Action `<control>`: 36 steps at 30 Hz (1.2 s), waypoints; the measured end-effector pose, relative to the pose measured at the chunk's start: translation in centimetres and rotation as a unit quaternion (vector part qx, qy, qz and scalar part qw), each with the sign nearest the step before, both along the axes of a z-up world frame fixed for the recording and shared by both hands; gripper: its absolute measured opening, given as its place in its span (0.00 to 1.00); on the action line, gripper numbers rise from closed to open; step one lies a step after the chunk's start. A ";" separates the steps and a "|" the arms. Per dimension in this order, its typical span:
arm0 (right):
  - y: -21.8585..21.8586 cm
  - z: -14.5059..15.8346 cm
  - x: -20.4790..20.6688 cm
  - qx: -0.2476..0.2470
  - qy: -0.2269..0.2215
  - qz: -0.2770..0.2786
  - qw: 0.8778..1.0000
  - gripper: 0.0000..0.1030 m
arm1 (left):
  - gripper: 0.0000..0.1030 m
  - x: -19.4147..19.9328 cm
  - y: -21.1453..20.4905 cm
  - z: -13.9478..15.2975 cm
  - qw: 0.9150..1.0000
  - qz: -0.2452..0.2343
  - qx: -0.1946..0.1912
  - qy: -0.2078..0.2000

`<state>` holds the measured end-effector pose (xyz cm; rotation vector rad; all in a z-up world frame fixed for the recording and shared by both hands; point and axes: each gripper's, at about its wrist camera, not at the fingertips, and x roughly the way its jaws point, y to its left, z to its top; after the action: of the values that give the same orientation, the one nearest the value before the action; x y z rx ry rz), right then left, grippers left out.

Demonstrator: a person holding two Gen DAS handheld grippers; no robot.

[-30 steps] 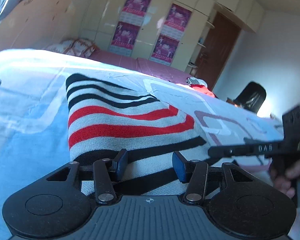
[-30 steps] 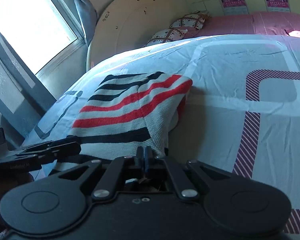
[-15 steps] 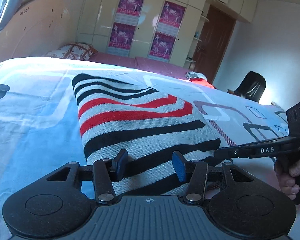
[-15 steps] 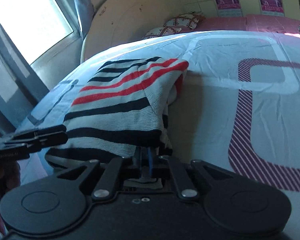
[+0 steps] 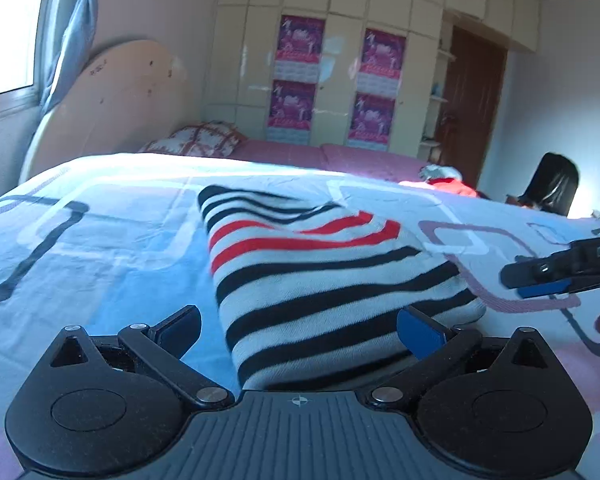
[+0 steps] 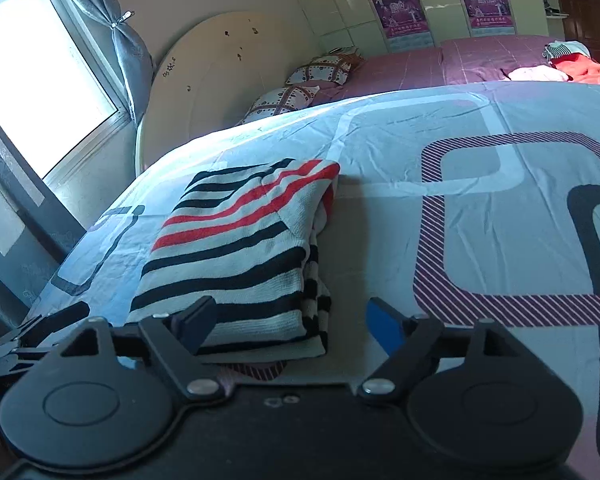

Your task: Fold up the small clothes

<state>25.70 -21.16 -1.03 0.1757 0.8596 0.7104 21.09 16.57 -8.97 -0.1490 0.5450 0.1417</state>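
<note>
A knit garment with black, red and white stripes lies folded flat on the bed; it also shows in the right wrist view. My left gripper is open and empty, just in front of the garment's near edge. My right gripper is open and empty, at the garment's near right corner. The right gripper also shows at the right edge of the left wrist view, apart from the cloth. The left gripper shows at the bottom left of the right wrist view.
The bed has a light blue sheet with square patterns. Pillows lie by a round headboard. Red and white clothes lie at the far side. A black chair stands beyond the bed, a window at left.
Both grippers have opened and let go of the garment, which now lies flat. Both have drawn back a little from its near edge.
</note>
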 end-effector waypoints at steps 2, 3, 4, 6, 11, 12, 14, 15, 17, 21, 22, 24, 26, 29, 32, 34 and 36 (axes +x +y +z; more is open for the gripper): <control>-0.4 0.7 -1.0 -0.014 -0.017 -0.010 1.000 0.83 | 1.00 -0.7 -0.2 0.6 1.000 0.004 -0.011 0.006; -0.6 1.1 -1.6 -0.026 -0.032 -0.017 0.999 0.84 | 1.00 -1.1 -0.4 1.0 1.000 0.007 -0.015 0.007; -0.8 1.4 -2.2 -0.034 -0.042 -0.020 0.998 0.84 | 1.00 -1.3 -0.7 1.3 1.000 0.010 -0.013 0.008; -1.4 1.8 -3.2 -0.041 -0.053 -0.016 0.998 0.86 | 1.00 -1.9 -1.6 1.9 1.000 0.014 -0.001 0.006; -3.2 3.2 -6.5 -0.050 -0.072 -0.028 0.996 0.86 | 1.00 -4.2 -4.3 3.3 1.000 0.003 0.006 -0.007; -3.6 3.5 -7.4 -0.051 -0.080 -0.031 0.995 0.86 | 1.00 -4.8 -4.8 3.6 1.000 0.000 0.007 -0.009; -4.3 4.1 -9.2 -0.063 -0.094 -0.039 0.993 0.86 | 1.00 -6.5 -6.4 4.3 1.000 -0.003 0.014 -0.017; -4.8 4.4 -10.4 -0.067 -0.103 -0.042 0.992 0.86 | 1.00 -7.4 -7.1 4.7 1.000 -0.004 0.019 -0.021; -5.7 4.9 -12.3 -0.068 -0.114 -0.045 0.990 0.87 | 1.00 -9.5 -8.5 5.4 0.999 -0.002 0.025 -0.028; -7.9 5.9 -16.7 -0.066 -0.123 -0.059 0.988 0.87 | 1.00 -14.1 -10.6 6.9 0.999 0.000 0.020 -0.037; -8.3 6.2 -17.6 -0.066 -0.126 -0.064 0.988 0.87 | 1.00 -15.5 -11.1 7.3 0.999 0.000 0.018 -0.040; -9.2 6.9 -19.7 -0.067 -0.131 -0.072 0.986 0.87 | 1.00 -17.7 -11.8 8.0 0.999 -0.001 0.021 -0.047; -9.7 7.4 -21.4 -0.072 -0.134 -0.075 0.986 0.87 | 1.00 -19.8 -12.5 8.8 0.999 0.001 0.022 -0.042; -10.4 8.3 -23.6 -0.075 -0.142 -0.084 0.983 0.87 | 1.00 -22.2 -13.0 10.1 0.999 -0.003 0.016 -0.046; -10.8 9.1 -24.9 -0.063 -0.152 -0.086 0.983 0.87 | 1.00 -23.5 -13.4 10.9 0.998 0.000 0.022 -0.056; -10.8 9.5 -25.4 -0.063 -0.158 -0.085 0.982 0.88 | 1.00 -23.9 -13.6 11.3 0.998 0.002 0.019 -0.059; -10.6 9.8 -25.8 -0.063 -0.166 -0.082 0.981 0.88 | 1.00 -24.5 -13.7 11.7 0.997 0.004 0.017 -0.068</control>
<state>-0.07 -31.78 8.74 0.0117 0.5617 0.5107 -3.39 2.88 2.75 -0.1260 0.4053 0.1469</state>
